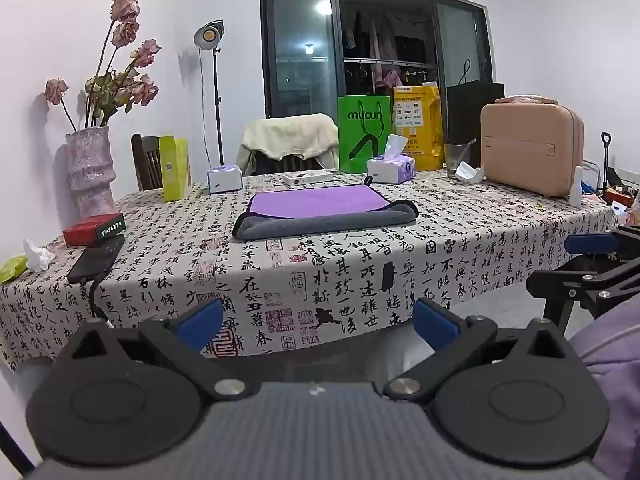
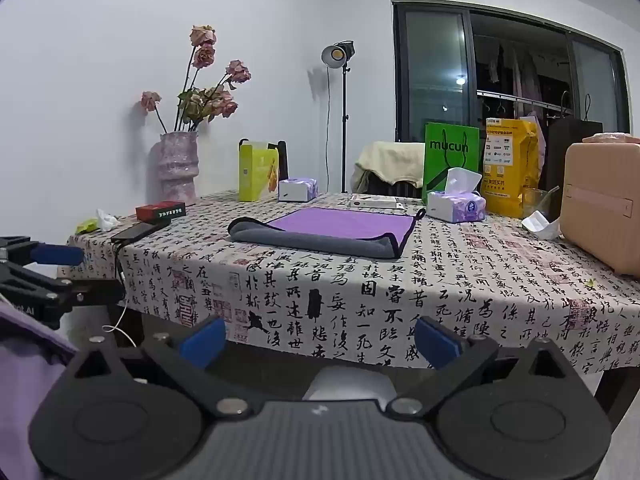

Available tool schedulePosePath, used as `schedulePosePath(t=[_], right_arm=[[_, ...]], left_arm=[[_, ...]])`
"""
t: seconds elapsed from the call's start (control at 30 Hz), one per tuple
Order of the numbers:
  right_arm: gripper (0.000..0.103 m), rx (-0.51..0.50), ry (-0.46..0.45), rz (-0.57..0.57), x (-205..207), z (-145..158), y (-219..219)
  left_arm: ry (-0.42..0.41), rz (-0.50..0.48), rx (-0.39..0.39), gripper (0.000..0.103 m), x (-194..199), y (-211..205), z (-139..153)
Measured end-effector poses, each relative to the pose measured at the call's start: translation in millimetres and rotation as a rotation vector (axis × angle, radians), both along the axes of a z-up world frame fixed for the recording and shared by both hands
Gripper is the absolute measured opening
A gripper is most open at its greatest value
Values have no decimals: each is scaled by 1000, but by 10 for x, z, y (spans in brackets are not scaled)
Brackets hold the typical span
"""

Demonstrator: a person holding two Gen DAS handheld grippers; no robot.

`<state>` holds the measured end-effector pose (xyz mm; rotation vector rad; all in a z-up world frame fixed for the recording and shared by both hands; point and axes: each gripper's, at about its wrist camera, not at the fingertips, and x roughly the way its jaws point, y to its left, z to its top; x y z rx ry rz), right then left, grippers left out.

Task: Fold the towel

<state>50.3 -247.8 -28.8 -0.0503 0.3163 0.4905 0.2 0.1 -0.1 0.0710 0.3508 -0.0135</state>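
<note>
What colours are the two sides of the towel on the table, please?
The towel is purple on its upturned face and grey on the folded-over side, with dark edging; the right wrist view shows it best.

Towel (image 1: 320,204) purple on top, grey underneath (dark edging); tablecloth (image 1: 360,264) cream with black calligraphy and red seals; shopping bag (image 1: 363,136) bright green; suitcase (image 1: 530,148) peach; vase (image 1: 89,168) mottled pink; gripper fingertips (image 1: 202,322) blue.

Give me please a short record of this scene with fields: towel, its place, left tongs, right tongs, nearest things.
towel: purple and grey towel, folded, flat
place: middle of table, on calligraphy tablecloth
left tongs: open, empty, before the table edge
right tongs: open, empty, before the table edge
nearest things: tissue pack, flat white box behind the towel
</note>
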Motion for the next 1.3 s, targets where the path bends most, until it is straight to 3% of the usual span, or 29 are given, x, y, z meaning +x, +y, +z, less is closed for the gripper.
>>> schedulePosePath(t=[1.3], right_arm=[[102,3,9,1,19,-28,21]], left_arm=[[5,-2,6,103,11,-3,12]])
